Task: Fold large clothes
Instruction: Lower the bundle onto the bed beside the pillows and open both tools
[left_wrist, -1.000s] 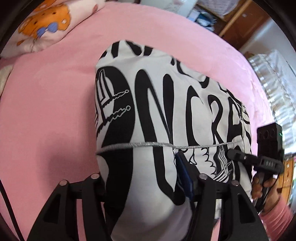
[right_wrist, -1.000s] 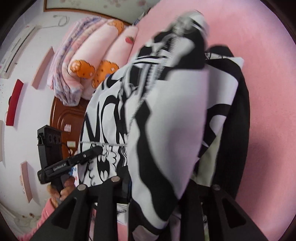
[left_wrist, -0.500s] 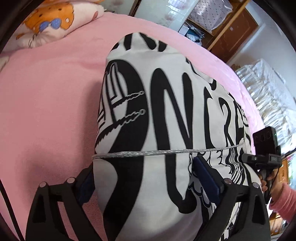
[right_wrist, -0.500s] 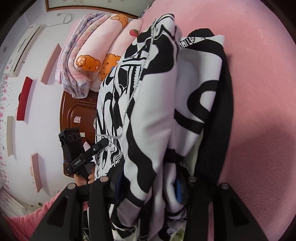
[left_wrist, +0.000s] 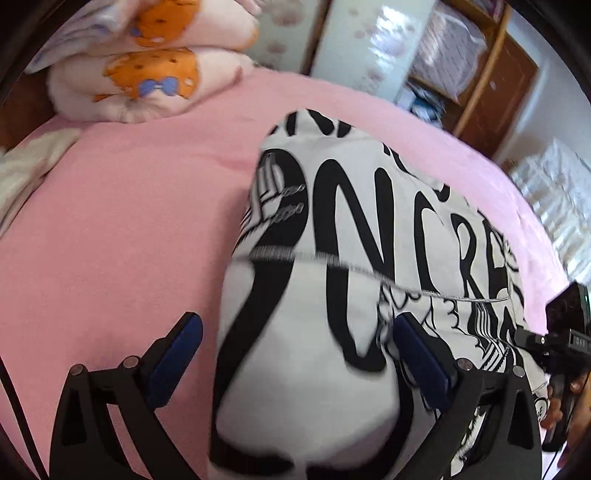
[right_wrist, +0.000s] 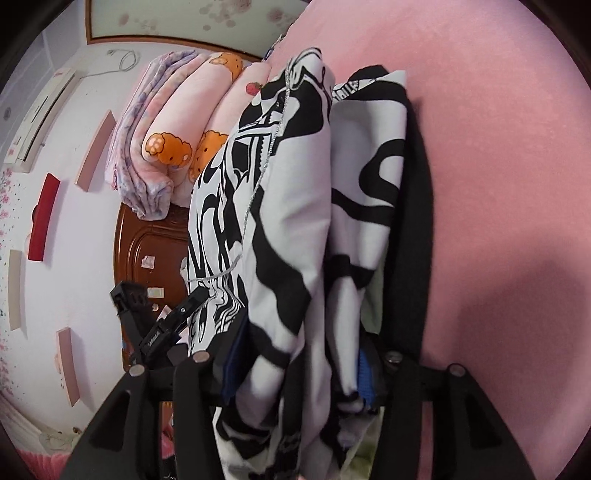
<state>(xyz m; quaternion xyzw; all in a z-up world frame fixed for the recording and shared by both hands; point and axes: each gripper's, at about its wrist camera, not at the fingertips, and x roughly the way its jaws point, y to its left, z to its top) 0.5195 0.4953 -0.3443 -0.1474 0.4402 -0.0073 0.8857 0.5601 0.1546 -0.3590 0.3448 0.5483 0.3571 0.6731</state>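
On the pink bed (left_wrist: 110, 236), the soft, limp black-and-white printed garment (left_wrist: 369, 221) lies folded as the left tool (left_wrist: 295, 354) spreads wide and the right tool (right_wrist: 295, 373), opening, straddles its bunched edge, likely the best hold.

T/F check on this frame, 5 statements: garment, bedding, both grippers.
1. The black-and-white printed garment lies on a pink bedsheet. True.
2. The left gripper is clamped shut on the garment. False: its jaws have just been opening and stand wide, the left pad clear of the cloth.
3. A folded blanket with orange cartoon figures sits at the far end of the bed. True.
4. The right gripper has nothing between its fingers. False: bunched folds of the garment hang between them; its jaws have just been opening.
5. The garment carries a plain blue stripe pattern. False: it has big black lettering on white, with a thin silver trim line across it.
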